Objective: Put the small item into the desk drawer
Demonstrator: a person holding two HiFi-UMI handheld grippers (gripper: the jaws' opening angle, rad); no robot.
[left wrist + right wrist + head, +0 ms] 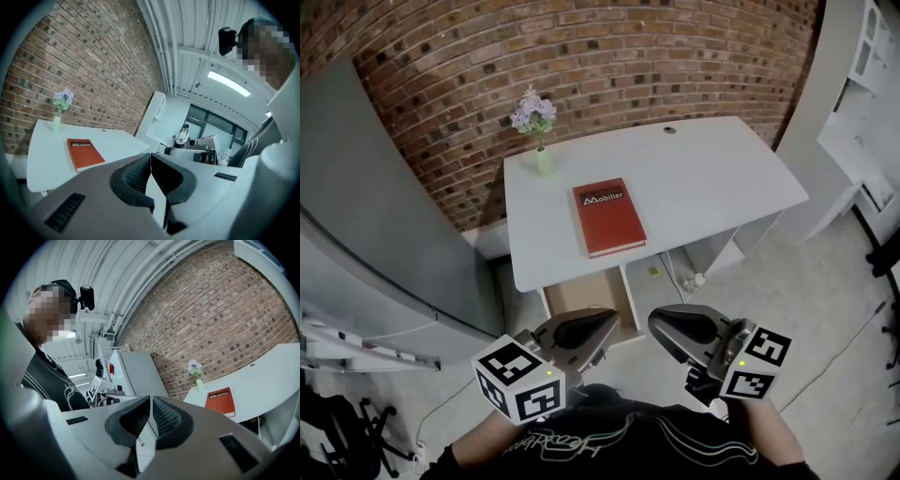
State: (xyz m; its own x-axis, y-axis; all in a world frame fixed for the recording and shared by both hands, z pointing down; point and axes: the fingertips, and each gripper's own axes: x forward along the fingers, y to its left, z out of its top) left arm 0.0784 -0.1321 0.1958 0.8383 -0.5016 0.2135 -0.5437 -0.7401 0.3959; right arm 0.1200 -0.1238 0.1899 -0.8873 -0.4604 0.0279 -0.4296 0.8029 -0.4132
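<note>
A white desk (703, 178) stands against the brick wall. Its drawer (586, 298) is pulled open under the front edge and shows a bare wooden bottom; my left gripper hides its near end. I make out no small item in the drawer or between either gripper's jaws. My left gripper (613, 320) (150, 157) hangs in the air just in front of the drawer, shut and empty. Beside it, my right gripper (654, 322) (151, 399) is also shut and empty, away from the desk.
A red book (607, 217) (84, 153) (219, 401) lies on the desk's left half. A small vase of purple flowers (540, 131) stands at its back left corner. A grey cabinet (384, 216) flanks the desk on the left. White shelving (872, 103) is at the right.
</note>
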